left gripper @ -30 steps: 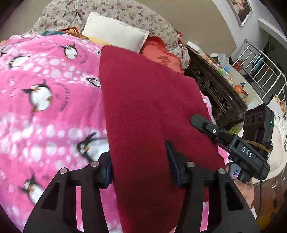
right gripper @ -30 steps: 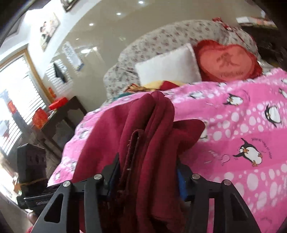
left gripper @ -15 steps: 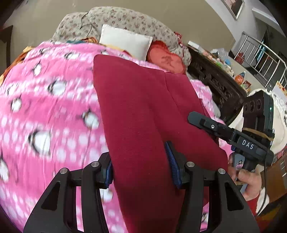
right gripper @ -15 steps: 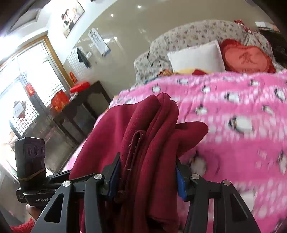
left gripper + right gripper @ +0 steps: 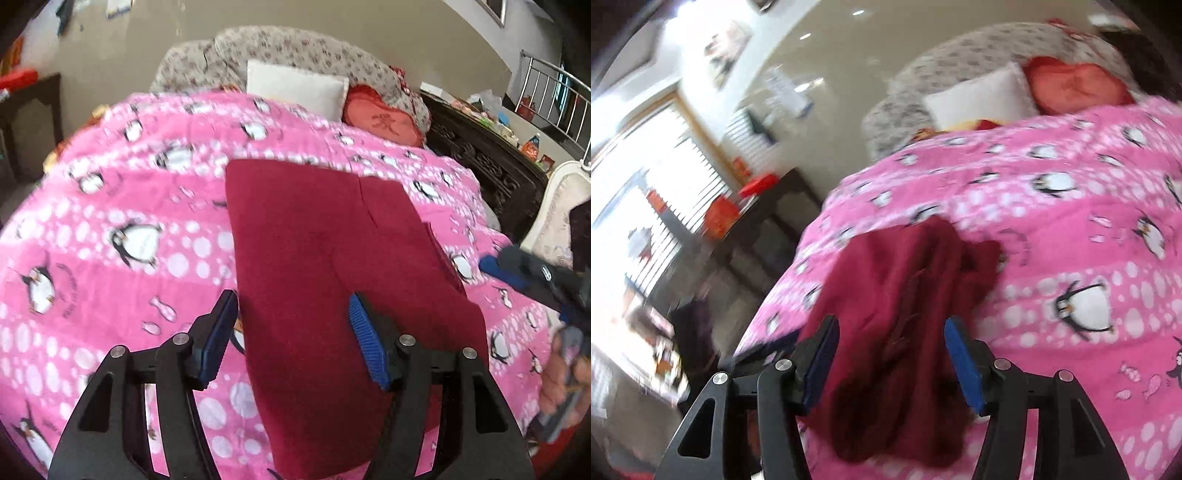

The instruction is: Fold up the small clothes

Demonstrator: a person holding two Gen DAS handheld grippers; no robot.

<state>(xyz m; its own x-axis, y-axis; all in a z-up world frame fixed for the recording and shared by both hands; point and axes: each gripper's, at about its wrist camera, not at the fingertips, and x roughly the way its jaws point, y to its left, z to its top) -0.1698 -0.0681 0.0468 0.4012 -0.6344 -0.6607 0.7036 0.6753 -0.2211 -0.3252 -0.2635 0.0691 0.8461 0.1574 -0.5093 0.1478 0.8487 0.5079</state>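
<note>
Half a second ago both sets of tongs pinched the one dark red garment (image 5: 332, 266); now the left gripper (image 5: 293, 332) and the right gripper (image 5: 890, 363) are opening, pads clear of the cloth still lying between them. The garment lies flat on the pink penguin blanket (image 5: 122, 206), at twelve o'clock from the left tongs. Two pillows sit beyond: one white pillow (image 5: 295, 88), one red heart cushion (image 5: 384, 120).

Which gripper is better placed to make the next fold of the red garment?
Left, probably. The left gripper faces the red garment where it lies flat, jaws opening. The right gripper meets a bunched end.
</note>
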